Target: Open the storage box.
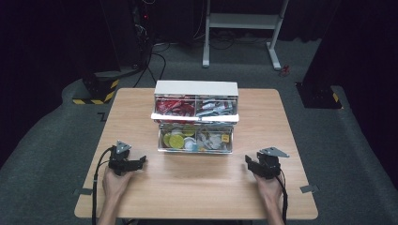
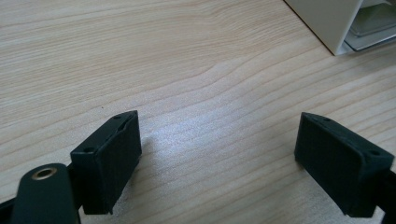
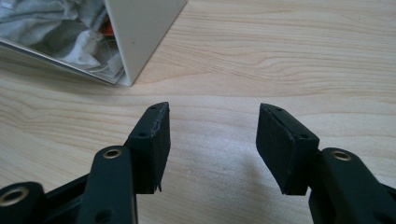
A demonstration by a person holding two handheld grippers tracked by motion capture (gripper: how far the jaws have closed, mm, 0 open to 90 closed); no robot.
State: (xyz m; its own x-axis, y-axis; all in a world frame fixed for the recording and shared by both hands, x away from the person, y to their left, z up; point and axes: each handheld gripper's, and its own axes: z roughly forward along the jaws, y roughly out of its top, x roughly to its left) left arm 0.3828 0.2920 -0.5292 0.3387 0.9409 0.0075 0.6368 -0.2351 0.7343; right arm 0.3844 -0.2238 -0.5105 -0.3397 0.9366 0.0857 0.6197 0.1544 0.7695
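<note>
A white box [image 1: 196,88] with two clear tiered trays of small items stands mid-worktop [image 1: 141,197], long axis parallel to the near edge, trays facing the person. Left gripper [image 1: 141,161] and right gripper [image 1: 248,161] rest on bare wood grain near the near corners, well apart from the box. Both sets of black, flat-padded jaws are released and grasp nothing.

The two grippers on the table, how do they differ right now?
The left gripper has its jaws spread wide, while the right gripper has its jaws noticeably closer together, though still apart. The left gripper sits near the left corner of the white drawer box, and the right gripper near its right corner. Both rest low over the bare wooden table, with nothing between their jaws, and each is held by one hand.
</note>
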